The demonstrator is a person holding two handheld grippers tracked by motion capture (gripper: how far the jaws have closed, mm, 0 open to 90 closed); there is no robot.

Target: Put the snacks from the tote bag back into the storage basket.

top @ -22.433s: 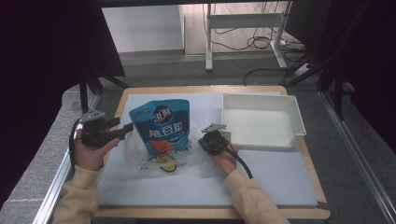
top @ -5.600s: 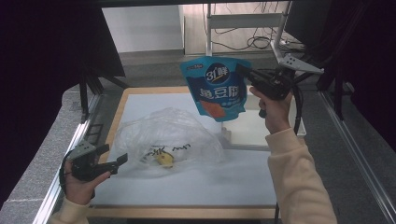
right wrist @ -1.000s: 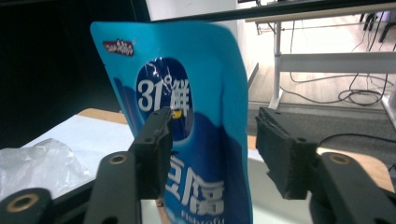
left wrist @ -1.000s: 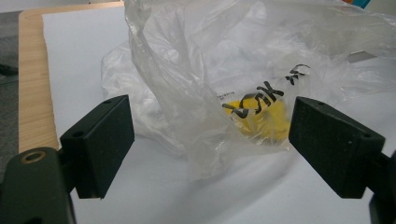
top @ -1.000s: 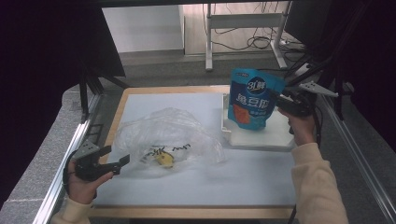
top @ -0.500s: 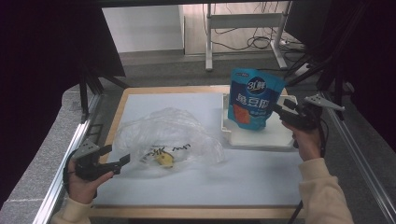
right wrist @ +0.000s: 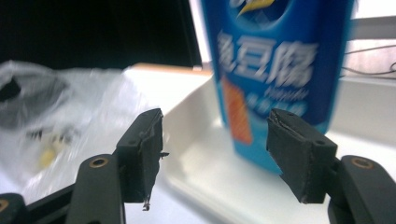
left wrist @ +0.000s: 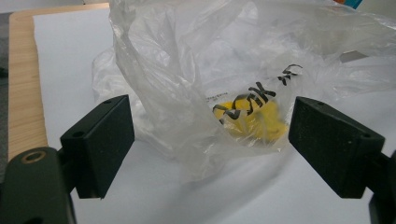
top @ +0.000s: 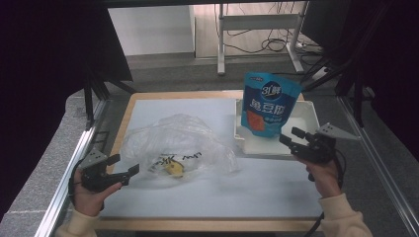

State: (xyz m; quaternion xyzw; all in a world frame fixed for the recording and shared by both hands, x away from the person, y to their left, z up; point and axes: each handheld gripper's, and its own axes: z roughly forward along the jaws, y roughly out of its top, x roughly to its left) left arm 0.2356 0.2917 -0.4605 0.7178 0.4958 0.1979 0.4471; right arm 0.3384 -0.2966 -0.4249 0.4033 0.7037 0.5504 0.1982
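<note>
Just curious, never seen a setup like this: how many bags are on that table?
2. A blue pouch stands upright in the white tray at the right. A crumpled clear plastic bag with something yellow inside lies on the table's left half. Nothing else bag-like shows.

The snack pouch (top: 269,104) stands upright in the tray (top: 306,118) at frame right; the plastic bag (top: 180,143) lies left of it on the desk (top: 267,192).

A white mat (top: 197,197) covers most of the wooden worktop (top: 129,111), leaving a bare strip of wood along its left and far edges. Beyond the far edge, a metal stand (top: 257,22) rises from the floor, with loose cables (top: 276,44) lying around its feet
</note>
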